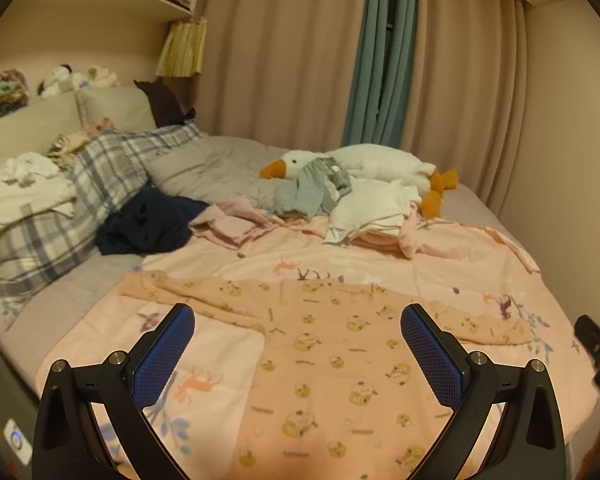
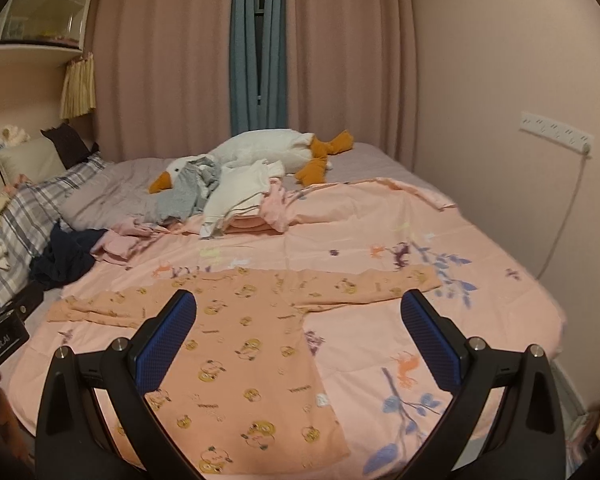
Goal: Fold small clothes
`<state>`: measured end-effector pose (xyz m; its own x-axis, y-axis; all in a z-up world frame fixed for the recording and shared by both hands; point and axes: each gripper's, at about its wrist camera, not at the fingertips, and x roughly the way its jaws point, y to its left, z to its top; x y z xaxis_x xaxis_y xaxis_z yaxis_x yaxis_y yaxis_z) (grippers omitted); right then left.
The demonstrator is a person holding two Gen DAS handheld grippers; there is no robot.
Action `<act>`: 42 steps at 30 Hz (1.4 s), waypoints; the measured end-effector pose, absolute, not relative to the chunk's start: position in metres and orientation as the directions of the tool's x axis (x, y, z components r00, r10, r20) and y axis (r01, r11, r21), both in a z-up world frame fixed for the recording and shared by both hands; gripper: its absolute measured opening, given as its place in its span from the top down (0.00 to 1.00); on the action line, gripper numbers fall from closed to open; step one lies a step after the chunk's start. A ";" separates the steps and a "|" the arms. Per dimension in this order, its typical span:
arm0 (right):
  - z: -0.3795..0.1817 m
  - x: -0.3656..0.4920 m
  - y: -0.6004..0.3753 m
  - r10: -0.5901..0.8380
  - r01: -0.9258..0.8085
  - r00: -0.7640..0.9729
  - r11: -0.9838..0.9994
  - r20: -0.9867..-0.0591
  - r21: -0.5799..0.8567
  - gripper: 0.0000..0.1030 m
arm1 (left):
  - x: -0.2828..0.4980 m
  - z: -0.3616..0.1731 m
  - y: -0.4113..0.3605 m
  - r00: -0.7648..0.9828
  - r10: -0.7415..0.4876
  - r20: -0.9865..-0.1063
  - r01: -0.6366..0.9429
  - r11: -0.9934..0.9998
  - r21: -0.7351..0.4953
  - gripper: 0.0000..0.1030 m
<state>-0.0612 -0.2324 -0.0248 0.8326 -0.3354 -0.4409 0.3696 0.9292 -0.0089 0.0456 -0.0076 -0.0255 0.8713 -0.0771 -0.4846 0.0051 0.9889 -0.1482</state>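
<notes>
A small orange long-sleeved top with yellow cartoon prints [image 1: 332, 364] lies flat and spread out on the pink printed sheet [image 1: 460, 256], both sleeves stretched sideways. It also shows in the right wrist view [image 2: 236, 340]. My left gripper [image 1: 298, 320] is open and empty, hovering above the top's body near its left sleeve. My right gripper [image 2: 299, 308] is open and empty, above the top's right side and right sleeve [image 2: 380, 284].
A heap of unfolded clothes, white [image 1: 372, 204], grey and pink [image 1: 236, 224], lies beyond the top by a plush goose [image 1: 364, 162]. A dark navy garment [image 1: 148, 224] and plaid pillows [image 1: 72, 196] are at the left. A wall [image 2: 520, 60] with a power strip stands at the right.
</notes>
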 end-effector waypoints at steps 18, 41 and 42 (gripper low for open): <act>-0.158 0.111 -0.522 -0.335 0.585 0.600 0.803 -0.726 0.113 0.12 | 0.244 -0.221 0.069 0.591 -0.421 -0.688 -0.140 0.787 -0.601 0.25; -0.265 0.104 -0.643 -0.067 0.740 0.591 0.444 -0.804 0.506 0.77 | 0.248 -0.264 0.034 0.397 -0.302 -0.866 -0.113 0.921 -0.373 0.92; -0.266 0.102 -0.645 -0.086 0.746 0.598 0.423 -0.797 0.514 0.91 | 0.247 -0.263 0.034 0.396 -0.298 -0.868 -0.108 0.924 -0.366 0.92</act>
